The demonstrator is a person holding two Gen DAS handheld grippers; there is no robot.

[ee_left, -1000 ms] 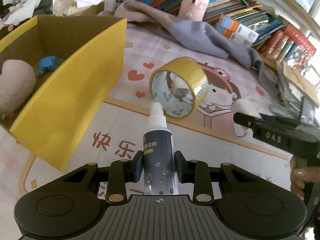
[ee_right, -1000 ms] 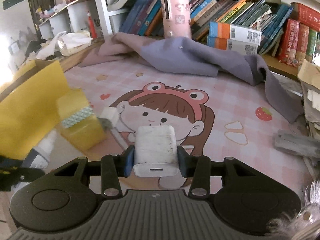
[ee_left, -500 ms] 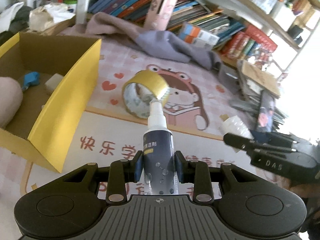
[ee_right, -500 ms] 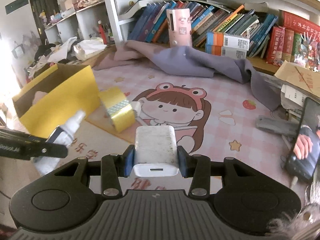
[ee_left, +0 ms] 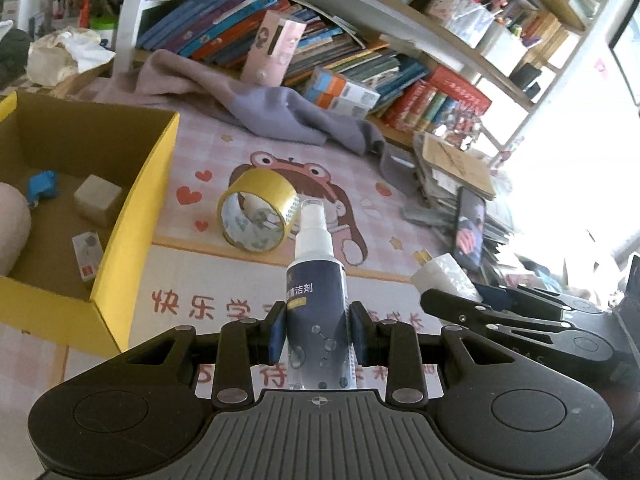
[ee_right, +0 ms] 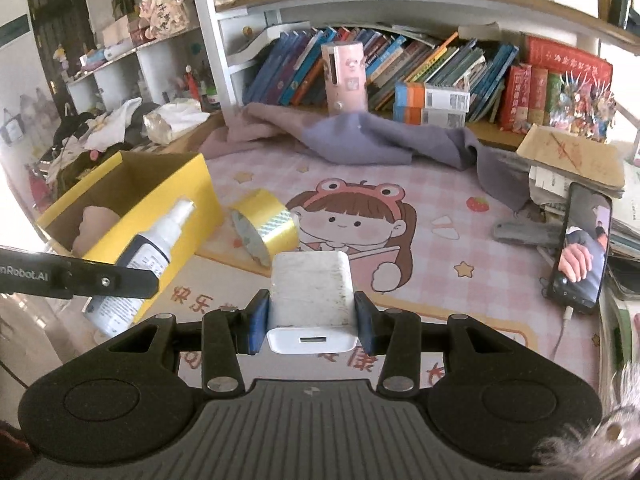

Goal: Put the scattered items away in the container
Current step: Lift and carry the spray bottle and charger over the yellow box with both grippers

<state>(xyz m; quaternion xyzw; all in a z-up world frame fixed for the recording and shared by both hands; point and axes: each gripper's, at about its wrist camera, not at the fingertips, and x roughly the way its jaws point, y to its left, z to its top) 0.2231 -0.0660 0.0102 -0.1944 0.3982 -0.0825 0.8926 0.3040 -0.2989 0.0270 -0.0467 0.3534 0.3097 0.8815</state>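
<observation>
My left gripper (ee_left: 317, 333) is shut on a dark blue spray bottle (ee_left: 316, 300) with a white nozzle, held above the pink cartoon mat. My right gripper (ee_right: 311, 322) is shut on a white charger block (ee_right: 311, 294). The right wrist view shows the spray bottle (ee_right: 140, 260) in the left gripper at the left. In the left wrist view the charger (ee_left: 442, 278) in the right gripper shows at the right. A yellow cardboard box (ee_left: 132, 216) sits open at the left with a blue toy, a wooden block, a small card and a pink plush in it. A roll of yellow tape (ee_left: 258, 210) stands on the mat beside the box.
A purple cloth (ee_right: 372, 140) lies at the back of the mat before a shelf of books (ee_right: 420, 68). A pink carton (ee_right: 346, 76) stands there. A phone (ee_right: 582, 252) leans on a stack of papers at the right. Clutter lies behind the box.
Both grippers have risen and drawn back from the mat with their loads, so box, tape and shelf look smaller. The left gripper has tilted up and more of the box's inside shows.
</observation>
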